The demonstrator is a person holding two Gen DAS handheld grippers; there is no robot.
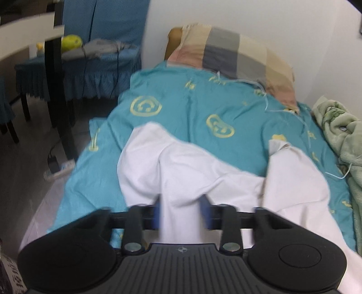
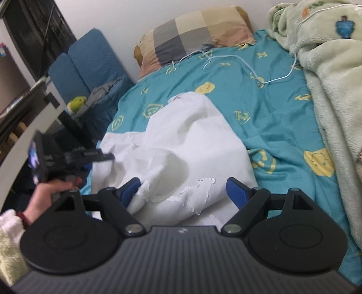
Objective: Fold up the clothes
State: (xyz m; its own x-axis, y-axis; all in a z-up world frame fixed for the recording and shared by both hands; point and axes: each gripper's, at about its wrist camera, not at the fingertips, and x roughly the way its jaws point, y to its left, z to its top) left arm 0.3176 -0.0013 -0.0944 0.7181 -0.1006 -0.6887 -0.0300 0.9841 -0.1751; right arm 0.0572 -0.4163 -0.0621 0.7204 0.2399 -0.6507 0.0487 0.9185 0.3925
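I see teal sheet (image 2: pixel 260 117) on bed by white wall (image 1: pixel 248 20); checked pillow (image 2: pixel 192 29) at head, green blanket (image 2: pixel 328 74) on rt. White garment (image 2: pixel 181 140) mid-bed. L gripper (image 1: pixel 182 209) pinching garment fold; R gripper (image 2: pixel 183 188) wide, straddling crumpled edge, nothing held.

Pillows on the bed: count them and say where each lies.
1. The checked pillow lies at the head of the bed against the wall, beyond the white garment. The green blanket could hide another.

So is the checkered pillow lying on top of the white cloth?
No, the checkered pillow sits at the head of the bed against the wall, well apart from the white cloth spread on the teal sheet.
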